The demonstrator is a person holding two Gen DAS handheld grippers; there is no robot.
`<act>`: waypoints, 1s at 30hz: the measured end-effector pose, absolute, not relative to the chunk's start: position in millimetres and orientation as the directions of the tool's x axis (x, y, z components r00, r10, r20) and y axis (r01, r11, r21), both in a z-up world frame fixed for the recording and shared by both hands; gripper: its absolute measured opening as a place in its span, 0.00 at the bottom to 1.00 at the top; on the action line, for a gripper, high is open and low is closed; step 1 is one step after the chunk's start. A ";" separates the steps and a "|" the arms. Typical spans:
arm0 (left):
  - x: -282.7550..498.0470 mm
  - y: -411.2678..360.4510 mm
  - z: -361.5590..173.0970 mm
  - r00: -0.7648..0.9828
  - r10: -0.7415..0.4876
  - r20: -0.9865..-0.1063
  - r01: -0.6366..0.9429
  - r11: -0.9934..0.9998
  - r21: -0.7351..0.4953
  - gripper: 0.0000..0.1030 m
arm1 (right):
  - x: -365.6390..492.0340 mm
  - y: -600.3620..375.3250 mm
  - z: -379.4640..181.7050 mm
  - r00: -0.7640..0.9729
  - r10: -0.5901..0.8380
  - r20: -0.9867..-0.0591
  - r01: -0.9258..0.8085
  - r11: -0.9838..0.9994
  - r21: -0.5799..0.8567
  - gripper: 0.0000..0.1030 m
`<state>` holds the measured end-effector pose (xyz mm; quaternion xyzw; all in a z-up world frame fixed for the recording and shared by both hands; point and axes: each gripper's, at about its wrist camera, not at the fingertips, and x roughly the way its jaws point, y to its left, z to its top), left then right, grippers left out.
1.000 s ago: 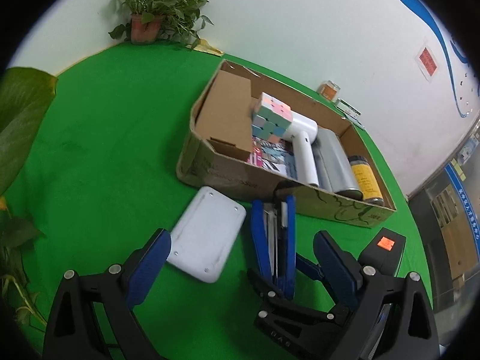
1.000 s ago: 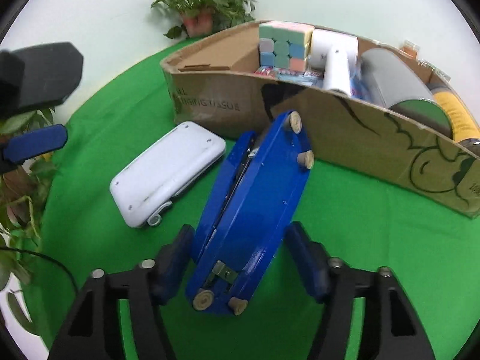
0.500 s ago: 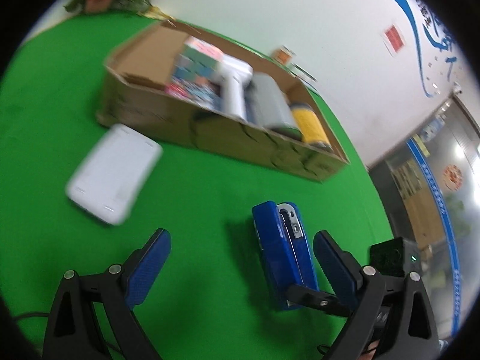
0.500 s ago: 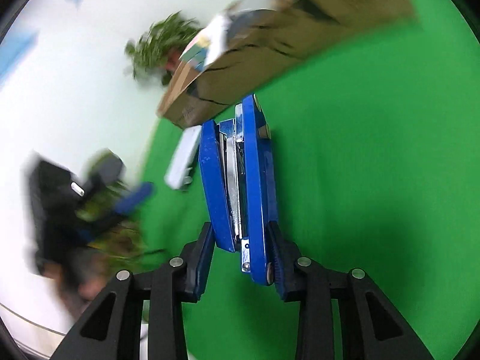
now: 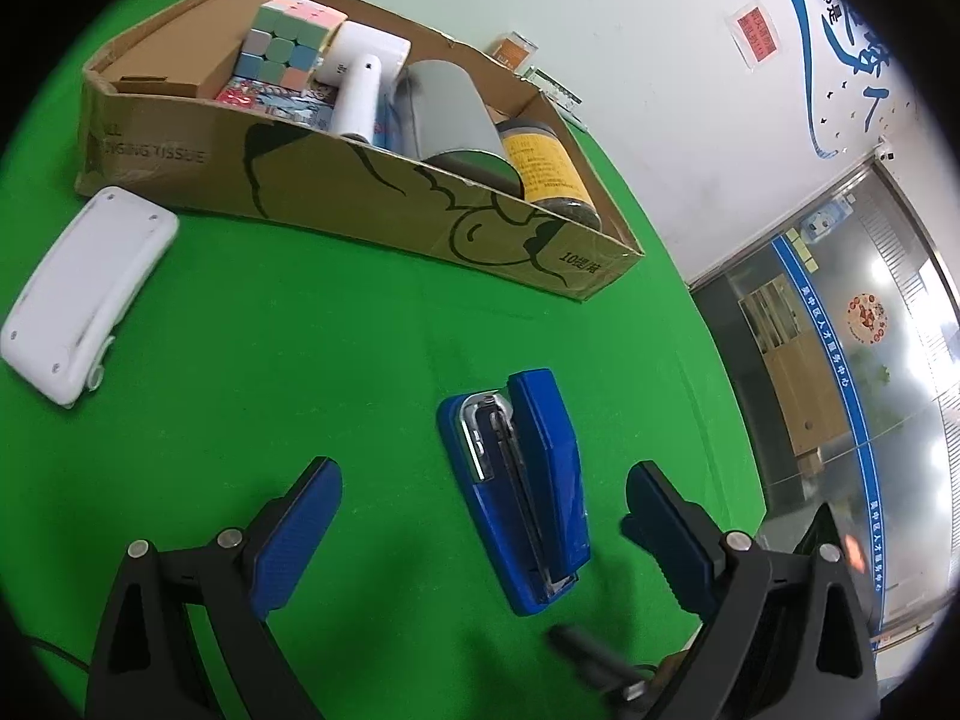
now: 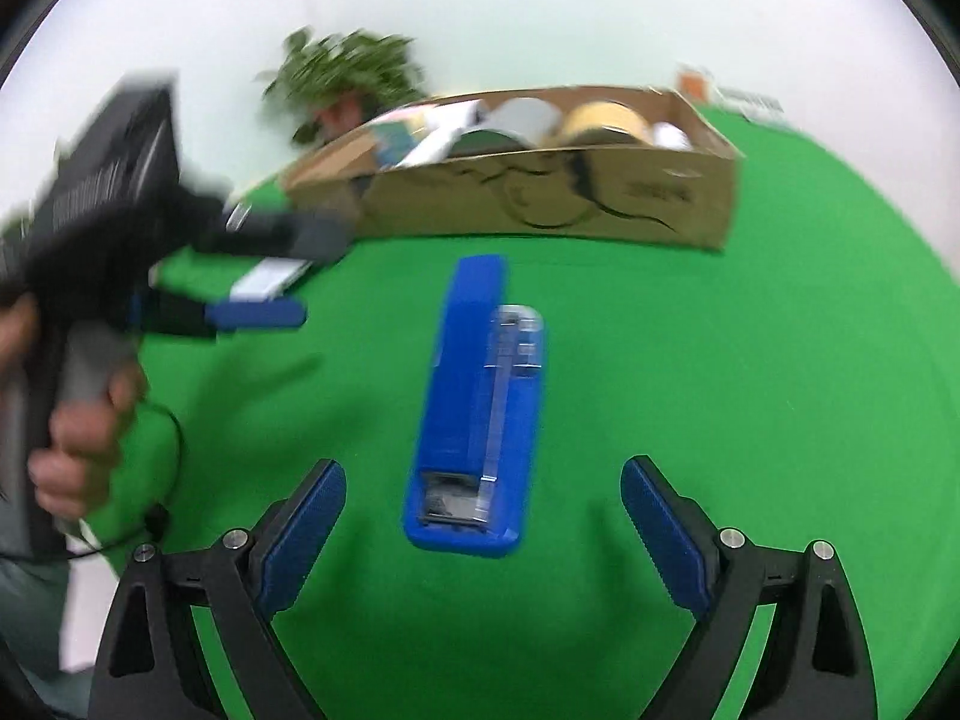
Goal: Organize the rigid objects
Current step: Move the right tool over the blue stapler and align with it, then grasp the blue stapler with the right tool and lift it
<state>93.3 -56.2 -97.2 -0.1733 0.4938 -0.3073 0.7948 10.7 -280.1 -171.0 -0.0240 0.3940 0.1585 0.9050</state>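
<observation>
A blue stapler (image 5: 519, 483) lies on its side on the green cloth, free of both grippers; it also shows in the right wrist view (image 6: 477, 402). My left gripper (image 5: 483, 519) is open, its fingers on either side of the stapler and apart from it. My right gripper (image 6: 483, 513) is open and empty just behind the stapler. A white flat device (image 5: 84, 288) lies at the left. The cardboard box (image 5: 360, 198) behind holds a pastel cube (image 5: 288, 39), a white handheld device (image 5: 360, 84), a grey cylinder (image 5: 450, 108) and a yellow-labelled jar (image 5: 543, 165).
A potted plant (image 6: 348, 78) stands behind the box. The left gripper's body and the hand holding it (image 6: 78, 420) fill the left of the right wrist view. A wall and a glass door (image 5: 840, 360) lie to the right, past the table edge.
My right gripper has let go of the stapler and opened wide; the stapler now lies on the cloth. The left wrist view has swung right, toward the stapler.
</observation>
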 end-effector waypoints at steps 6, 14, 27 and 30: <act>84.8 -45.1 -97.2 0.341 -0.656 -0.673 0.287 0.754 -0.591 0.93 | 19.6 -249.5 -192.7 0.616 0.140 -0.775 -0.263 0.964 -0.035 0.51; 76.8 -57.1 -107.3 0.259 -0.704 -0.661 0.299 0.709 -0.638 0.93 | 5.9 -295.8 -192.2 0.517 0.385 -0.764 -0.255 0.922 0.292 0.49; 59.0 -84.8 -135.6 0.125 -0.751 -0.648 0.276 0.654 -0.704 0.93 | -28.7 -263.5 -198.2 0.648 0.228 -0.727 -0.364 0.931 -0.033 0.68; 60.1 -92.5 -139.0 0.103 -0.733 -0.673 0.278 0.671 -0.688 0.93 | -24.6 -264.9 -201.0 0.631 0.214 -0.745 -0.343 0.939 -0.020 0.57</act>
